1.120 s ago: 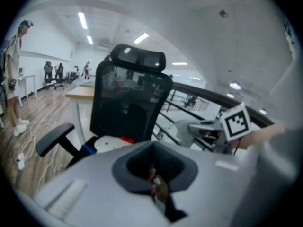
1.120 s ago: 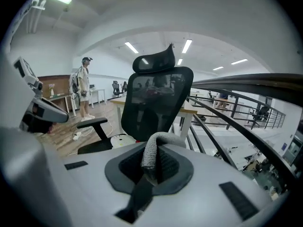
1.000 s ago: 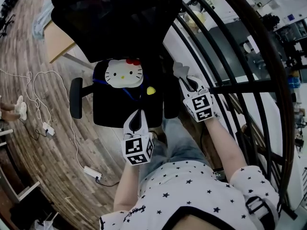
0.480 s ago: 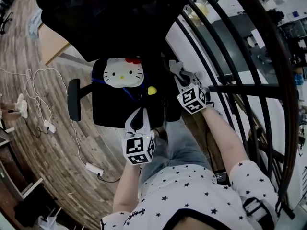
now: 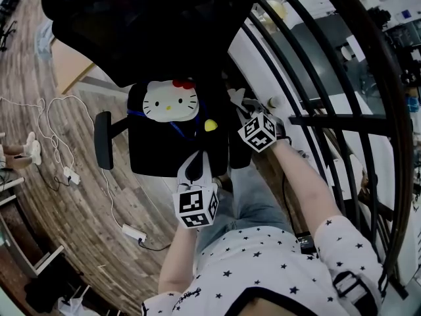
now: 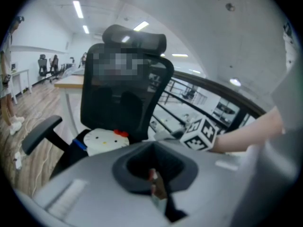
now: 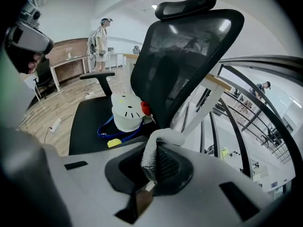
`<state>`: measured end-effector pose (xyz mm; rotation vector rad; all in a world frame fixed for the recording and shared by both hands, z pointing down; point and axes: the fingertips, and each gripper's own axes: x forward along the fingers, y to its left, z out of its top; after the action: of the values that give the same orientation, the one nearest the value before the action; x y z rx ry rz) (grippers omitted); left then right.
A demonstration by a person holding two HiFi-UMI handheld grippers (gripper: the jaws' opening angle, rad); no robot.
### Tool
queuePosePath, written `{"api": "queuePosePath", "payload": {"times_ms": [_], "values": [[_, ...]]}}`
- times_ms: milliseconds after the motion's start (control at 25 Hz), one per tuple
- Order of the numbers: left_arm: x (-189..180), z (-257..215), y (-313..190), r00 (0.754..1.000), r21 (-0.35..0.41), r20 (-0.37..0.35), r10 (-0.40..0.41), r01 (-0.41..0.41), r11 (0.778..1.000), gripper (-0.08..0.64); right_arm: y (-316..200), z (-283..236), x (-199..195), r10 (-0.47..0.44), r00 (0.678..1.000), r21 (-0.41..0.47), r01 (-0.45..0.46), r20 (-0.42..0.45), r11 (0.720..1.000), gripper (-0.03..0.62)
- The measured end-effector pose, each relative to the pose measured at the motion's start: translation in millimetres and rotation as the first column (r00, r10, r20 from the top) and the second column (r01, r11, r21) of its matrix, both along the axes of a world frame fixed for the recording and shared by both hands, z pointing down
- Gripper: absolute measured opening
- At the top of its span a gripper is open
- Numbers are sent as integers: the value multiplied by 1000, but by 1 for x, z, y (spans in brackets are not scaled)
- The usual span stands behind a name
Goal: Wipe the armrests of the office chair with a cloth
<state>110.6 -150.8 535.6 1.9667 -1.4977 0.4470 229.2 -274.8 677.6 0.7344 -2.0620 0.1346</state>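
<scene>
Steep downward look at a black mesh-backed office chair [image 5: 164, 38] on a wood-plank floor [image 5: 59, 196], close beside a black metal railing [image 5: 329, 119]. At the seat's back edge, a white cat-face cushion with a red bow [image 5: 170, 101], with a blue strap [image 7: 106, 134] and a small yellow piece [image 5: 210, 125] just beside it. Right gripper [image 5: 245, 105] at the seat's right edge, over the black right armrest [image 5: 237, 151], jaws pinched tight on a folded grey cloth [image 7: 158, 156]. Cloth end poking out past the jaws toward the chair back; contact with the armrest impossible to tell. Left gripper [image 5: 195, 165] at the seat's front edge, jaws closed together with nothing between them, well apart from the black left armrest [image 5: 103, 140] off the seat's left edge. White cables and a power strip [image 5: 129, 232] trailing across the floor left of the chair. Star-print shirt [image 5: 263, 268] of the person along the bottom.
</scene>
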Motion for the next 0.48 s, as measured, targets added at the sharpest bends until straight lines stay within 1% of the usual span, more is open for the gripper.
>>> {"api": "queuePosePath", "payload": {"times_ms": [200,280,400,480], "values": [[0,1,2,1000,-6,0,-5,5,1000,3,8,13,0,-10,1000,-37,10,-25,999,26],[0,1,3,1000,-7,0,-5,5,1000,3,8,15,0,11,1000,-61,-12,-20,998,26],[0,1,6,1000,-8,1,-5,5,1000,3,7,15,0,59,998,-119,-58,7,991,26],[1,1,8,1000,-8,-2,-7,6,1000,3,7,16,0,61,998,-134,-59,11,989,26]]}}
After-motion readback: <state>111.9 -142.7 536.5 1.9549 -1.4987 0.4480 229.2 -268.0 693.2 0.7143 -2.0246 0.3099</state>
